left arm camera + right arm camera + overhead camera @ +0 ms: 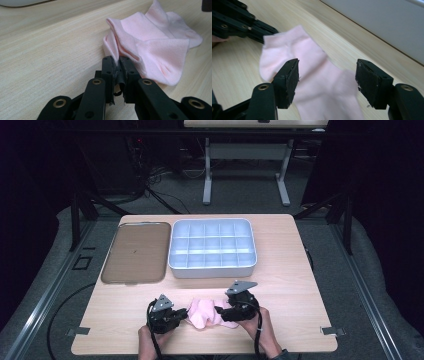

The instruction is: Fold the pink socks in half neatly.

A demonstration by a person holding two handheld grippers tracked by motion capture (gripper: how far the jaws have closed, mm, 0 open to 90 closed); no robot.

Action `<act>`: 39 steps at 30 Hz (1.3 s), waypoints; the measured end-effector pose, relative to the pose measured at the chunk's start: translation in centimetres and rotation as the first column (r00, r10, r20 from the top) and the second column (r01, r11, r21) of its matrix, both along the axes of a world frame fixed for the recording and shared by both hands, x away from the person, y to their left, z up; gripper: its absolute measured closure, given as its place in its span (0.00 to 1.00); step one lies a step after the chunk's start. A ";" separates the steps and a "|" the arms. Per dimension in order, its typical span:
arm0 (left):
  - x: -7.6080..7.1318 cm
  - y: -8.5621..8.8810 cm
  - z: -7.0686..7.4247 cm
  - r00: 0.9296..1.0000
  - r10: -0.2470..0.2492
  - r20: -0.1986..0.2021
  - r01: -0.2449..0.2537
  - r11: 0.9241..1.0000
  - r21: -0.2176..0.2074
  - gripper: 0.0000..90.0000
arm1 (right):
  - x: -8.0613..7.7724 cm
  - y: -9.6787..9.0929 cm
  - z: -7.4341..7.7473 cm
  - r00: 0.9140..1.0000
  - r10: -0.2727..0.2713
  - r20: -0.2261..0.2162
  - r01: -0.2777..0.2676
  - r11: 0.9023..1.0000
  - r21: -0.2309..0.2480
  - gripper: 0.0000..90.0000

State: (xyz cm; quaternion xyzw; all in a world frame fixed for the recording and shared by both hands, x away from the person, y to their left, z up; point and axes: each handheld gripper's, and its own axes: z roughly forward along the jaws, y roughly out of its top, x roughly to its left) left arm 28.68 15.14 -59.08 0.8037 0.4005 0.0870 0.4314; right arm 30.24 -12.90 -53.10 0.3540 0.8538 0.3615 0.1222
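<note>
My left gripper [117, 65]: clamped on pink sock [150, 45] cuff | my right gripper [327, 80]: jaws apart, sock beneath, ungripped | sock: on table [300, 270], near edge, between both grippers

- A lab or test room, walled off dark.
- Metal frame rails [47, 292] edge the grey carpet.
- Cables [155, 187] trail across the floor behind the wooden table [295, 270].
</note>
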 end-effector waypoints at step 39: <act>0.0 -0.1 0.0 1.000 0.001 0.005 -0.001 1.000 0.007 0.92 | -0.9 -4.0 -4.4 0.997 -0.075 -0.031 0.074 0.996 -0.045 0.82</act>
